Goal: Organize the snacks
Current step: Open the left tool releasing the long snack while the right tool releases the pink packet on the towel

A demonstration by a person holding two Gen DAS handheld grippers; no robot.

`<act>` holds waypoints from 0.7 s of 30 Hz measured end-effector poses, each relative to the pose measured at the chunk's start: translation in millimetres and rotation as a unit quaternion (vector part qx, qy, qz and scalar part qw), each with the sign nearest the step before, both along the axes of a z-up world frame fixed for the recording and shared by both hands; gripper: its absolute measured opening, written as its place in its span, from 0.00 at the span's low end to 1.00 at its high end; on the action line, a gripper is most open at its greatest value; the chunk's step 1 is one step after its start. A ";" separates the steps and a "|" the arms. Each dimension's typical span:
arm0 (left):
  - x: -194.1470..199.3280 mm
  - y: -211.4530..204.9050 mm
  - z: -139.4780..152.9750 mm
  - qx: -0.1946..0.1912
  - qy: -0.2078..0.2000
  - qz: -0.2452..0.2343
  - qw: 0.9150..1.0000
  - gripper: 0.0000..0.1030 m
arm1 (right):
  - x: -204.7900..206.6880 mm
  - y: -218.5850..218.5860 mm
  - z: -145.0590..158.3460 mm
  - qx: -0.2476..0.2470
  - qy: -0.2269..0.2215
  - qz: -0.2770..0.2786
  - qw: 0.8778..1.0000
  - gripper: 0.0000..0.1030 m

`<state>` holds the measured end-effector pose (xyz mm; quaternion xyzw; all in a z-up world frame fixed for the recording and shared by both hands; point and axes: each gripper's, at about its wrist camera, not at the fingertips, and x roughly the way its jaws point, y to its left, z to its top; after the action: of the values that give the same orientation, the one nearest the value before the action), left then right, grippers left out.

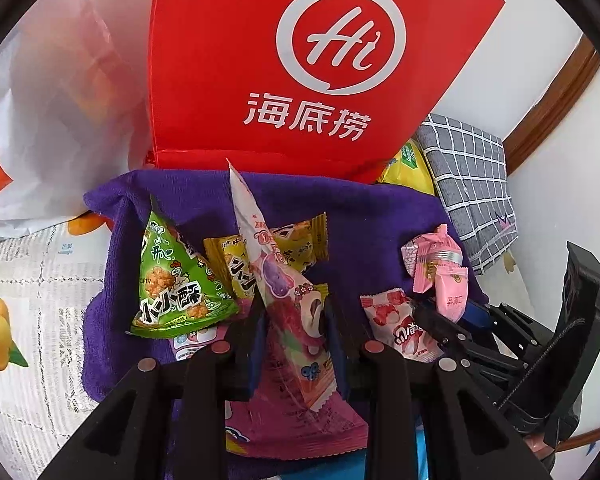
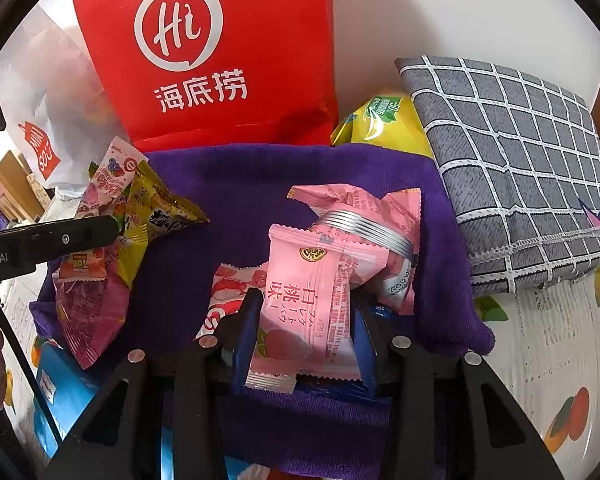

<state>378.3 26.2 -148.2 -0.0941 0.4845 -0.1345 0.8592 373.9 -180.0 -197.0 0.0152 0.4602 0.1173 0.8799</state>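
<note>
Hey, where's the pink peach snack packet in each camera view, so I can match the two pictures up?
Left wrist view: pink peach packet sits right of centre, with the right gripper at it.
Right wrist view: bottom centre, clamped between the right gripper's fingers.
Shared landmark: the red bag behind the purple towel.

**Around the snack pile**

A purple towel [image 2: 228,184] lay spread over a fruit-printed tablecloth [image 1: 28,280]. At its far edge a red bag [image 2: 220,60] with a white "Hi" logo stood upright, and a white plastic bag [image 1: 60,100] slumped just left of it. To the right, a grey checked cushion [image 2: 512,168] rested against the towel's edge. A white wall [image 2: 440,12] rose behind everything.
</note>
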 end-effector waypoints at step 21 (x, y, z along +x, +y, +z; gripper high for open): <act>-0.3 -5.2 0.4 0.001 -0.002 -0.003 1.000 0.27 | -14.7 0.3 15.8 0.021 0.011 0.006 1.000 0.61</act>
<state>378.0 21.0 -147.8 -0.0912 0.4829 -0.1369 0.8601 359.2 -179.7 -181.2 0.0322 0.4675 0.1320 0.8735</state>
